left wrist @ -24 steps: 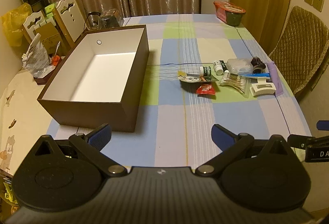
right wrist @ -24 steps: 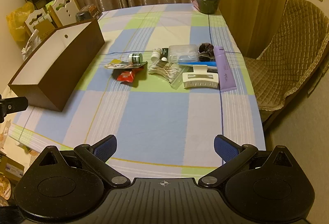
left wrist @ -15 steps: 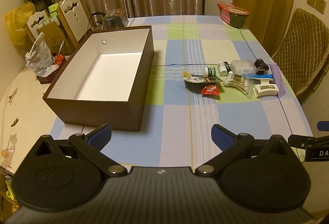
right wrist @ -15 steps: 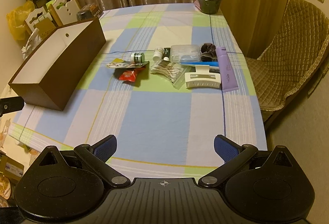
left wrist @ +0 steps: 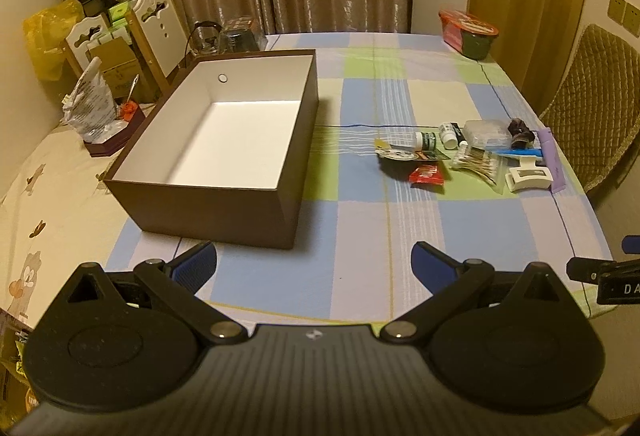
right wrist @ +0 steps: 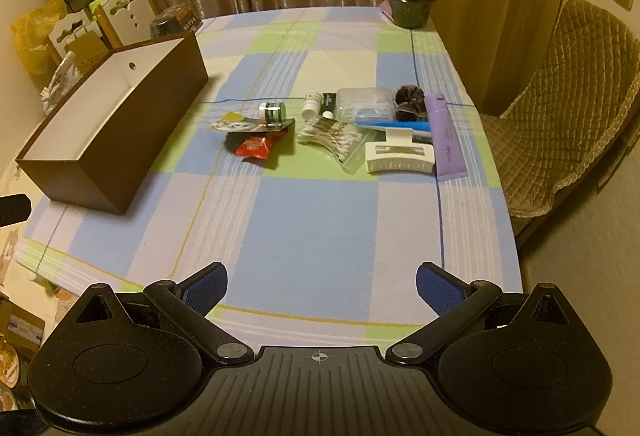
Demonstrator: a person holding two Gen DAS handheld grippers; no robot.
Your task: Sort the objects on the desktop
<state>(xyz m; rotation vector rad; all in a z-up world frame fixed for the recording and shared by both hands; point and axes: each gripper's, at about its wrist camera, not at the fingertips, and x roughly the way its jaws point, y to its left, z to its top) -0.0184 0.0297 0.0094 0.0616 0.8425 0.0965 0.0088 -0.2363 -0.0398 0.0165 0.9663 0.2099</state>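
Nothing looks sorted yet: the brown box (left wrist: 224, 140) is empty, the clutter (right wrist: 340, 128) lies on the counter (right wrist: 312, 228), and the left claw (left wrist: 314, 264) and right claw (right wrist: 322, 286) gape wide, holding nothing.

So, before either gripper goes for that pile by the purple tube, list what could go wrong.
1. The items lie packed together: the white hair clip touches the purple tube and overlaps the cotton swab bag, so wide-open jaws may drag neighbours along.
2. The tube lies near the table edge and could be nudged off.
3. The red packet lies flat and may slip from the jaws.
4. The brown box sits well left of the pile, so a loose grip could drop things on the way.
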